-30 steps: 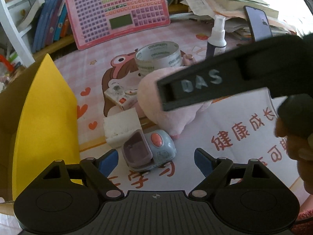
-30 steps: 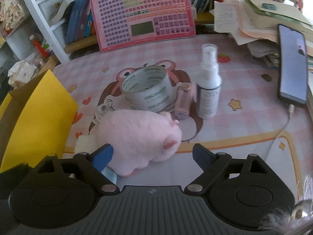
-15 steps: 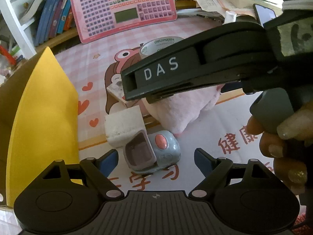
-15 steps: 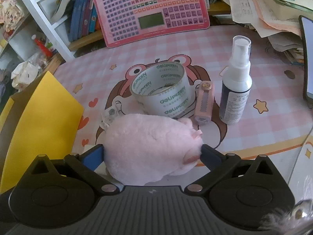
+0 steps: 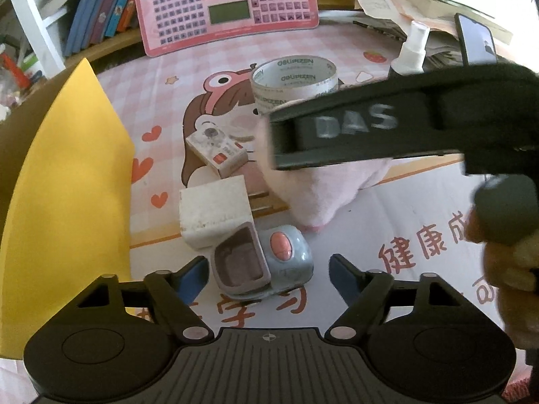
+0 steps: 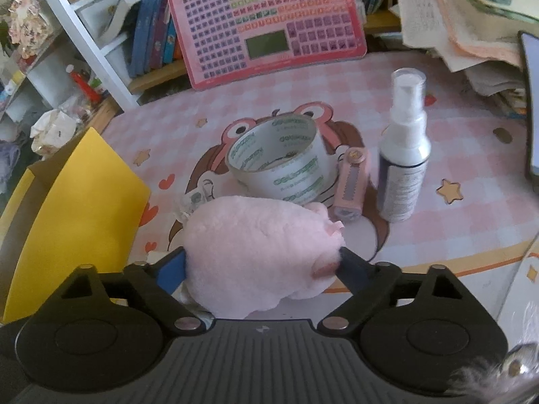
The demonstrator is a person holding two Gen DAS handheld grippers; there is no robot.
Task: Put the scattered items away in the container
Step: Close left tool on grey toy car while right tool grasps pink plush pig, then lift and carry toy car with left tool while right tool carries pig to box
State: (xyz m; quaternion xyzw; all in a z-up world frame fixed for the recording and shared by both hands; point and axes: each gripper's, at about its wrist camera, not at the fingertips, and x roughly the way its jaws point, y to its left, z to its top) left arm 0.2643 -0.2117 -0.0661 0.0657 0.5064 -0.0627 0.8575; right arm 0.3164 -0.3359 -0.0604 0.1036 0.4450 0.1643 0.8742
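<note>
Pink plush toy (image 6: 259, 249) sits between the right claw (image 6: 262, 262) fingers, which press its sides.

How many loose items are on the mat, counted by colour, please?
Pink: 2, plush toy and small case.
White: 3, spray bottle, block, small box.
Clear: 1, tape roll.
Blue-grey: 1, toy.
Total: 7.

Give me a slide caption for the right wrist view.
Right gripper closes around pink plush toy beside tape roll.
</note>
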